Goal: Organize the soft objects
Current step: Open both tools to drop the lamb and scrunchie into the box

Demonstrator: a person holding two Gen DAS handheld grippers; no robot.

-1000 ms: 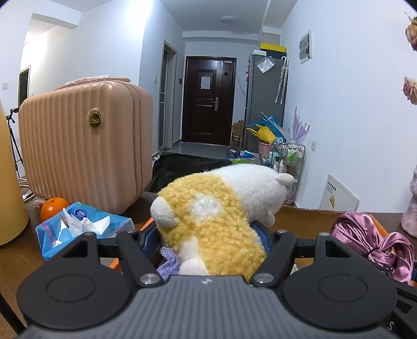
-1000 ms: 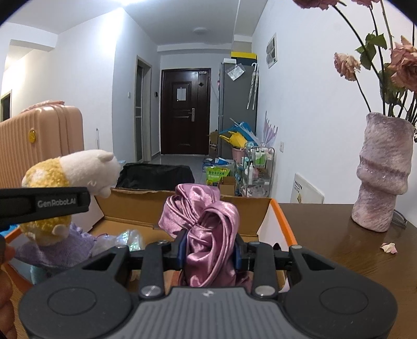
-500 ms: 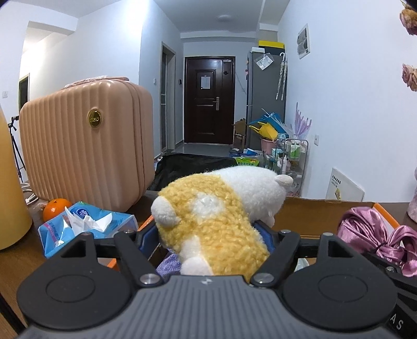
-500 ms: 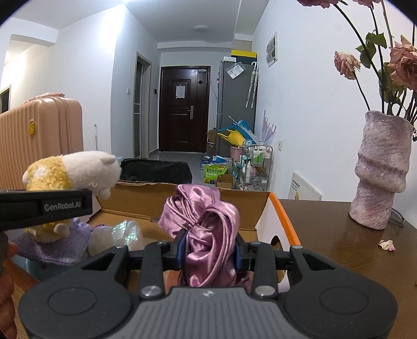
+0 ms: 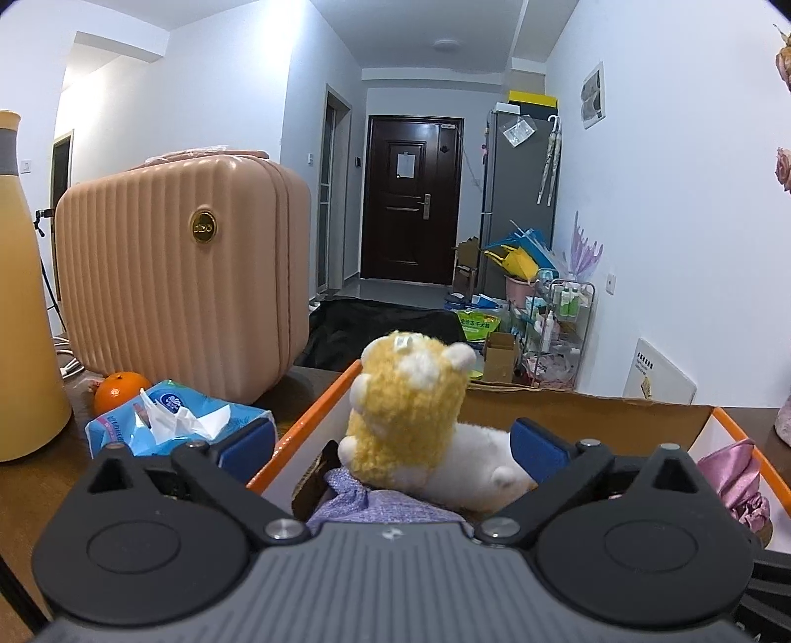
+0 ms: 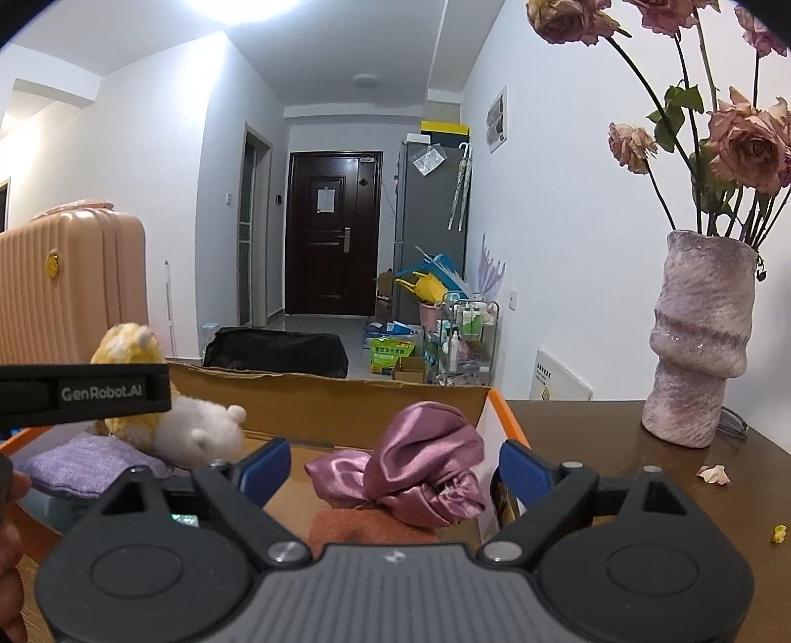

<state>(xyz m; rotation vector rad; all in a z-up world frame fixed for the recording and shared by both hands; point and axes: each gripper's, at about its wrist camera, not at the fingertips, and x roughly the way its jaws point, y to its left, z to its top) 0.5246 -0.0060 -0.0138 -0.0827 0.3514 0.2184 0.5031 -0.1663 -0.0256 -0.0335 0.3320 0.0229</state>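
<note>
Brown tabletop [image 6: 618, 475], orange-rimmed cardboard box [image 5: 316, 413]: both claws opening, left gripper [image 5: 393, 445] off plush toy [image 5: 410, 410], right gripper [image 6: 390, 467] off satin bundle [image 6: 420, 470], dropped inside for tidying.

Cool, even indoor light; a ceiling lamp [image 6: 237, 10] blows out to white glare above the fingers in the right view. Both fisheye views bend walls outward and darken at the corners. Sharp throughout, with soft shadows below the fingers.
</note>
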